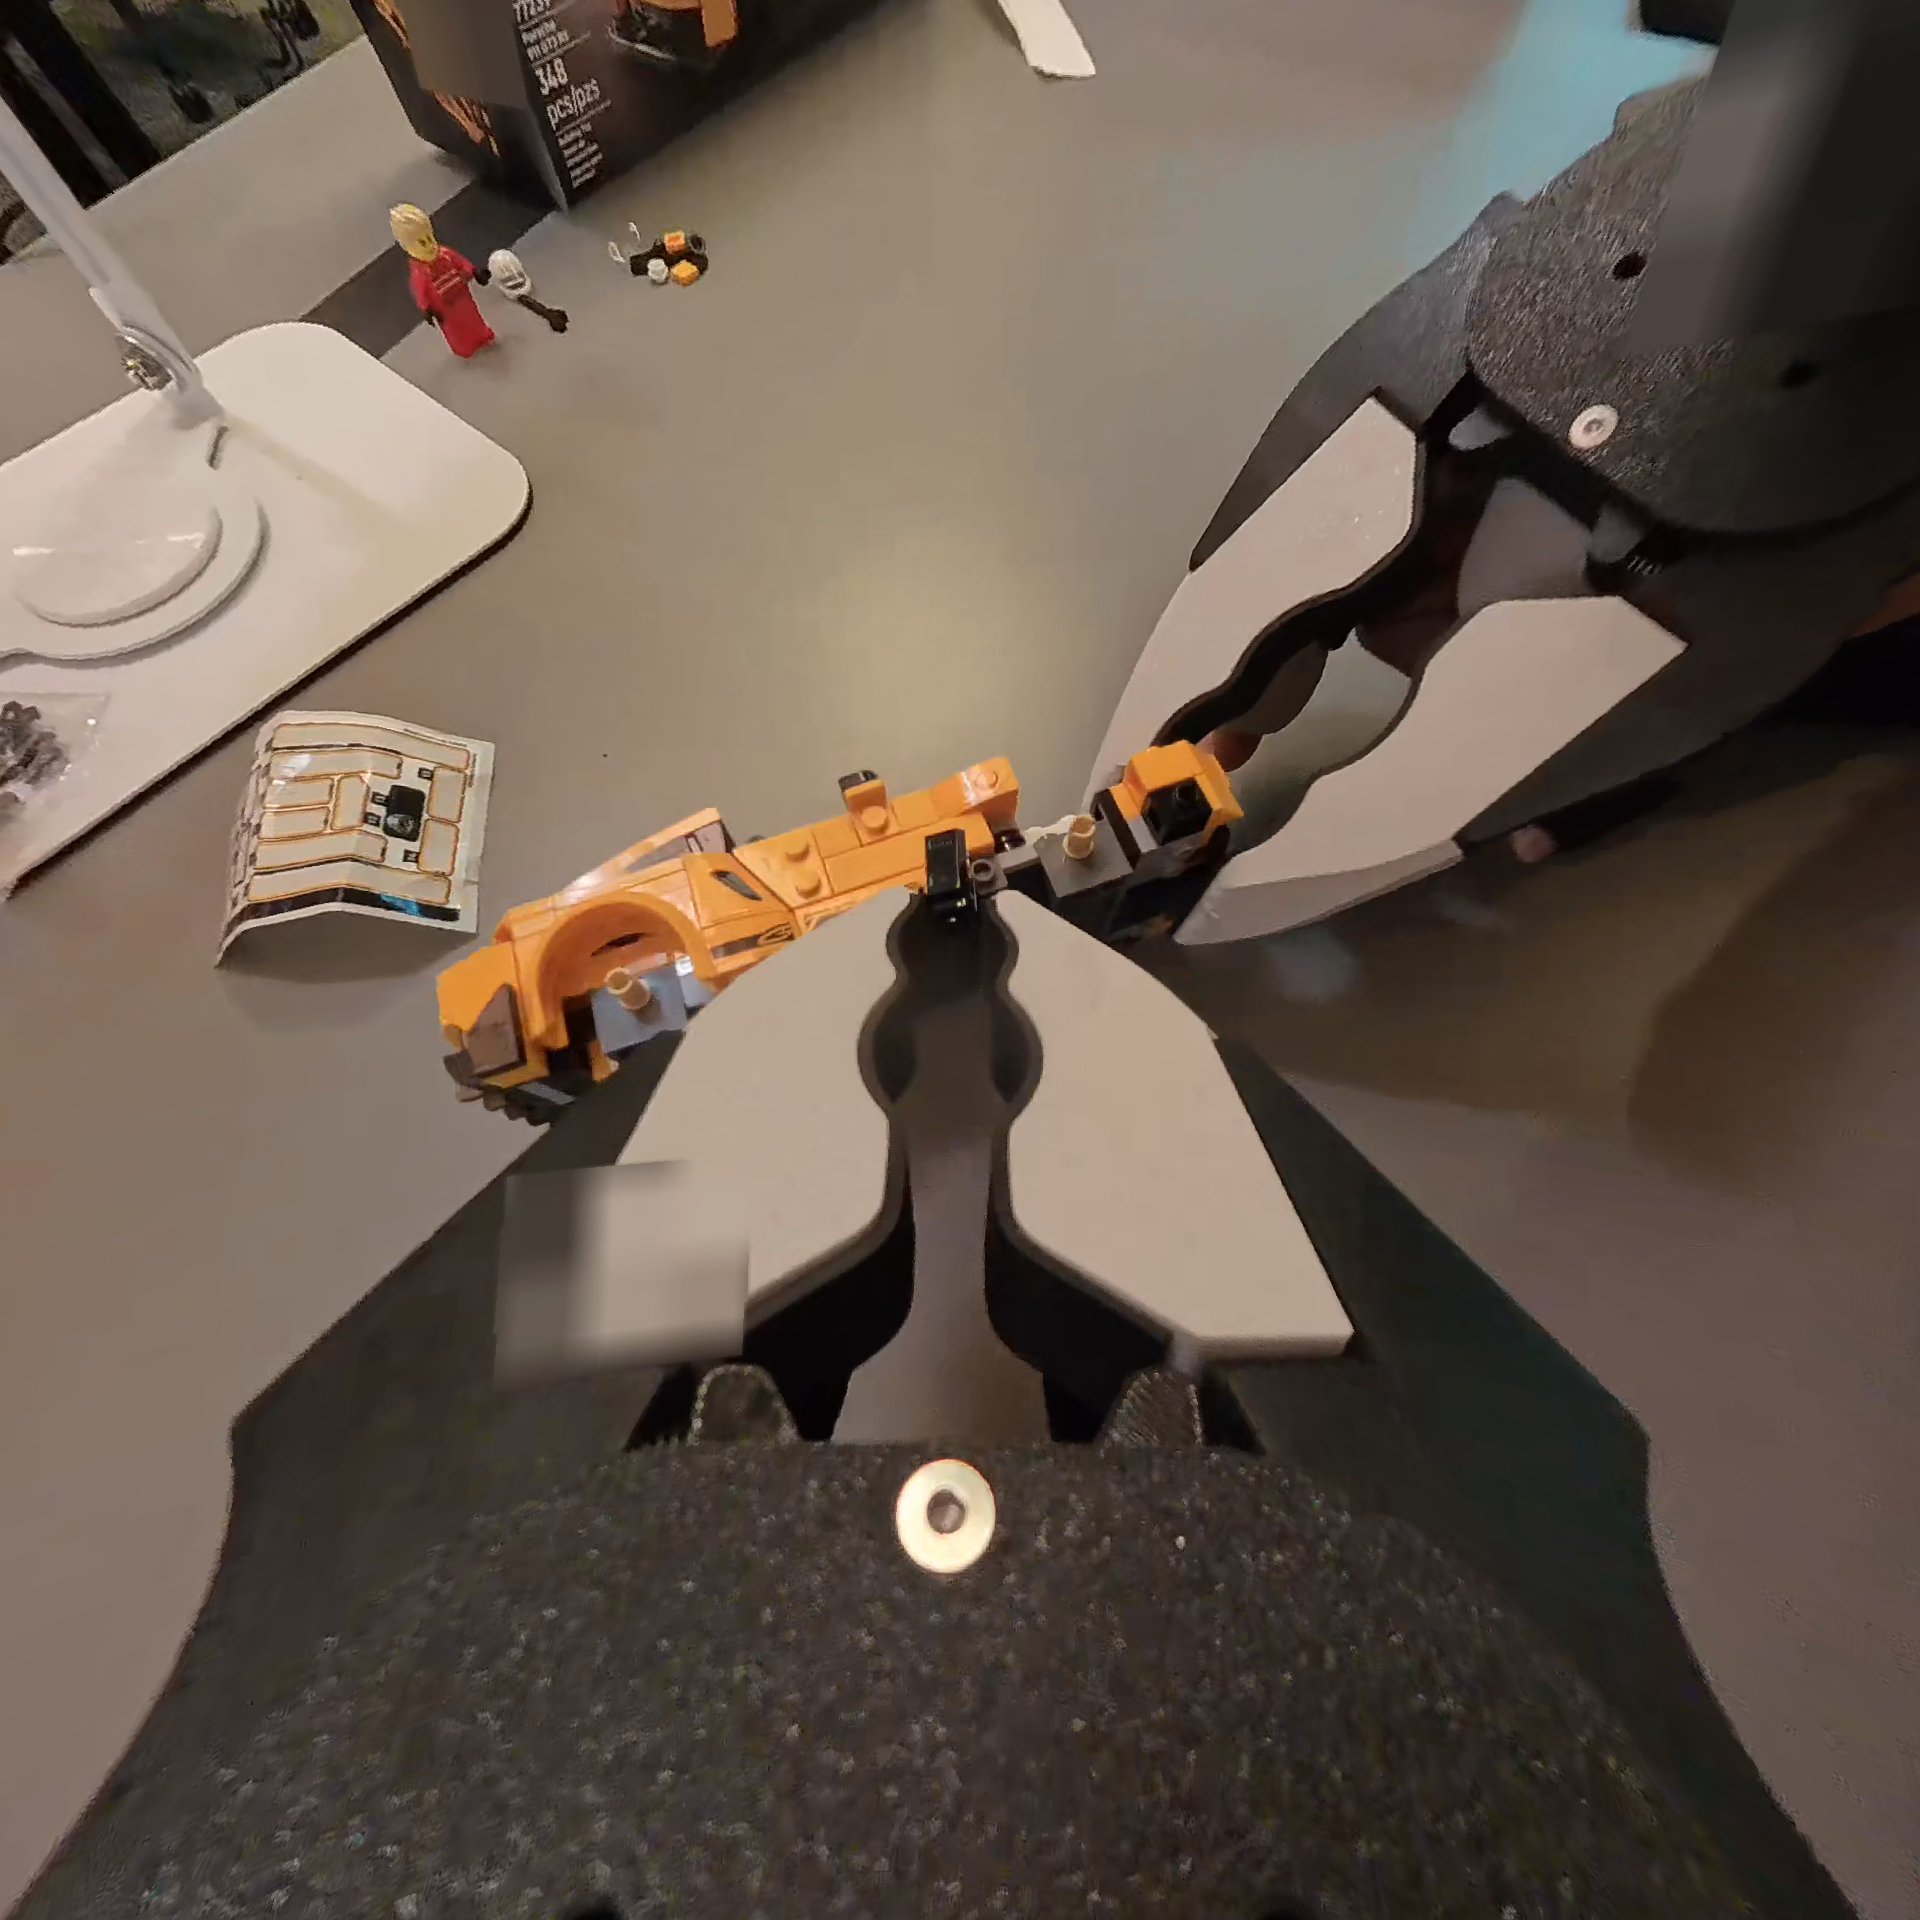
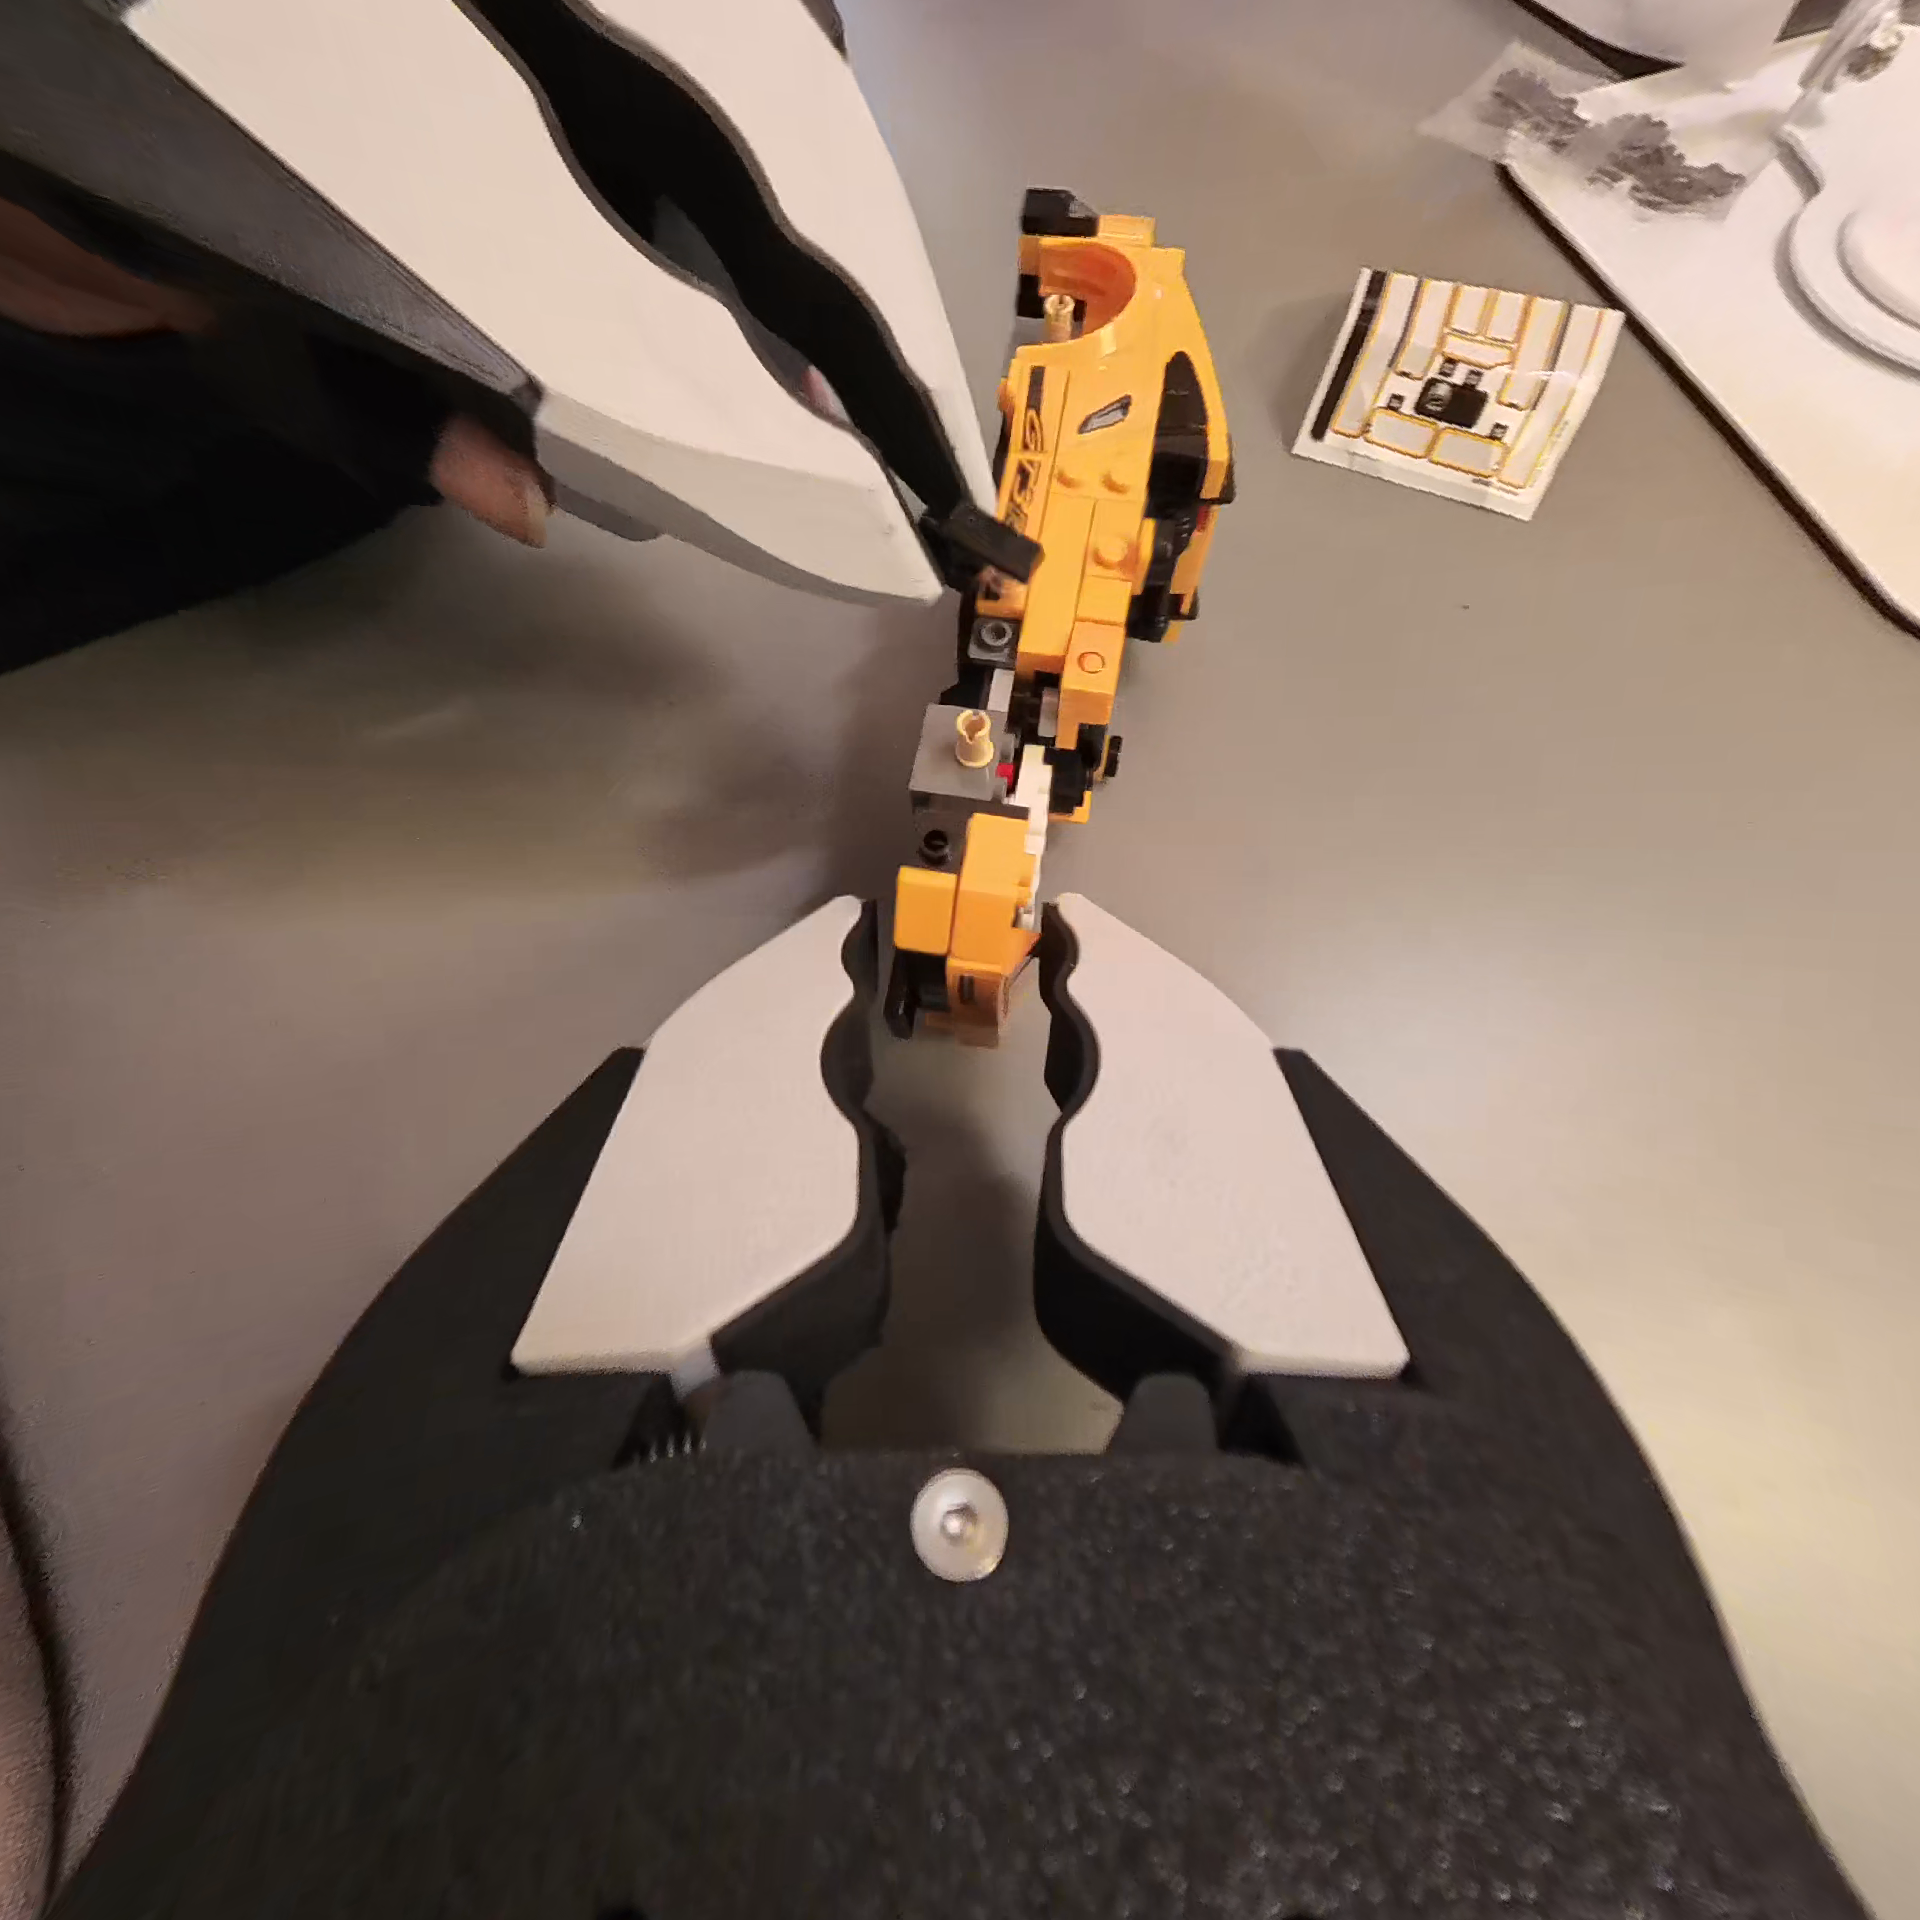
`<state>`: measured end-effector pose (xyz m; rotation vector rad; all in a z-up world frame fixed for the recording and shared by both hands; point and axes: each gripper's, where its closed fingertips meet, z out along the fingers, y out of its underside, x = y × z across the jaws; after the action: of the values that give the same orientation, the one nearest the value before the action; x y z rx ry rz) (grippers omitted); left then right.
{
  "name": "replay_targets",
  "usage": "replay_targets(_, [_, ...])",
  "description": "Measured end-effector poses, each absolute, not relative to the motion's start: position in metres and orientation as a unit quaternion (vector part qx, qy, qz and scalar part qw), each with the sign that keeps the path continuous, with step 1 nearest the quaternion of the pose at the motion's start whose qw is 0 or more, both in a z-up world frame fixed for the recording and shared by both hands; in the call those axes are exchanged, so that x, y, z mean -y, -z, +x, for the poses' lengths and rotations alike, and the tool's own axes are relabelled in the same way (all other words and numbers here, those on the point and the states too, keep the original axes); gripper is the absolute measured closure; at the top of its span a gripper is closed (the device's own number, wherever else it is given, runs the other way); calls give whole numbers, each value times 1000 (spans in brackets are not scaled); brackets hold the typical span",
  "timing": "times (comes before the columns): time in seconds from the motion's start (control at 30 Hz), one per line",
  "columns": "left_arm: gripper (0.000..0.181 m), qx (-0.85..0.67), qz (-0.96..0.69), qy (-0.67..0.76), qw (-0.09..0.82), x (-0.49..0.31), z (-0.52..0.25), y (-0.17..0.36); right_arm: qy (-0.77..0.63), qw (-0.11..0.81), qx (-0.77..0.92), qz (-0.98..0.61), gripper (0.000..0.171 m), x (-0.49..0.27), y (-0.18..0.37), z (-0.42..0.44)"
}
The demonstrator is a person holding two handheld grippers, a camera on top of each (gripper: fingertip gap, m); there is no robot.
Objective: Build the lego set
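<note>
A part-built orange Lego car (image 1: 665, 904) lies on its side on the grey table (image 1: 935, 499). My right gripper (image 2: 961, 914) is shut on one end of the car (image 2: 1101, 436); in the left wrist view it (image 1: 1148, 868) reaches in from the upper right. My left gripper (image 1: 951, 909) is shut on a small black piece (image 1: 948, 868) and holds it against the car's middle, beside a dark grey stud. In the right wrist view the left gripper (image 2: 951, 551) comes in from the upper left with the black piece (image 2: 987, 540) at its tip.
A sticker sheet (image 1: 358, 831) lies left of the car, also seen in the right wrist view (image 2: 1455, 390). A white stand base (image 1: 260, 499), a bag of parts (image 2: 1621, 145), a red minifigure (image 1: 447, 281), a few loose pieces (image 1: 673, 255) and the set's box (image 1: 561, 94) stand farther off. The left gripper's tips are roughly 6 cm from the right gripper's. The red minifigure (image 1: 447, 281) is about 30 cm from my right fingertips.
</note>
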<state>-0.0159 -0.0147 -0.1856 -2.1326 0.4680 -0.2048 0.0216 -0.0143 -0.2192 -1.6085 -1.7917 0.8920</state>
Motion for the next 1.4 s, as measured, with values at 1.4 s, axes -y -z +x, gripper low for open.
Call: replay_targets(1.4, [173, -215, -879, 69, 420, 35, -11, 195, -353, 313, 780, -412, 157, 10, 172, -7])
